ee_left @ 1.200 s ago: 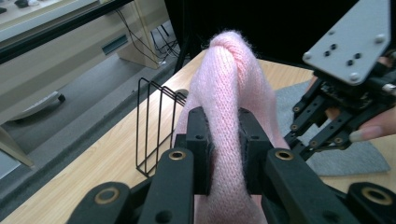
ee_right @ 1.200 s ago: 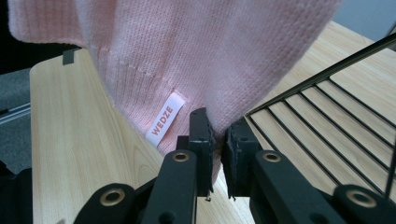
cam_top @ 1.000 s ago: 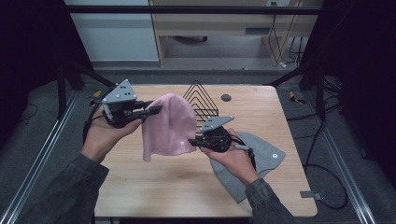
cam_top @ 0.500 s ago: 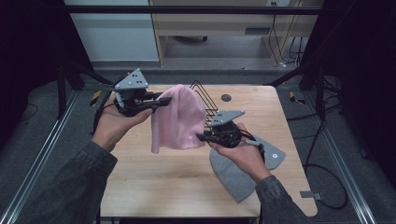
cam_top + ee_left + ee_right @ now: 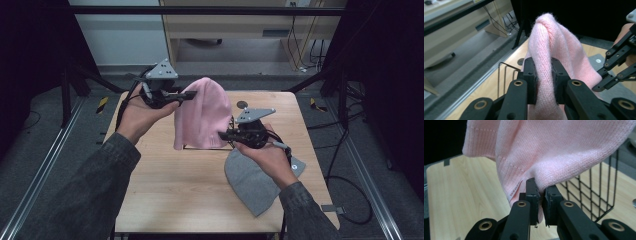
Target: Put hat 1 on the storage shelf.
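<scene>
- Count: I see two knit hats, one pink, one grey; two grippers, one per hand; one wire basket; one wooden table.
- Left gripper [image 5: 189,94], upper left of centre in the high view: my jaws are clamped on a thick fold of the pink hat [image 5: 202,117] near its rounded crown. In the left gripper view the pads press the knit from both sides, gathered fabric bulging above them.
- Pink hat, centre of the high view: lifted off the table [image 5: 165,195], hanging between the two grippers, crown toward upper left, brim toward lower right. Soft, fine-ribbed knit, slightly fuzzy, dome-shaped.
- Wire basket [image 5: 599,192]: thin black wire grid, standing on the table behind the pink hat, at the right of the right gripper view.
- Right gripper [image 5: 223,136], right of centre in the high view: jaws nearly closed, pinching the brim edge of the pink hat. The right gripper view shows the hem caught between the pads.
- Grey hat [image 5: 250,180], lower right of the high view: lying flat on the pale wood-grain table, partly under the right hand [image 5: 267,157].
</scene>
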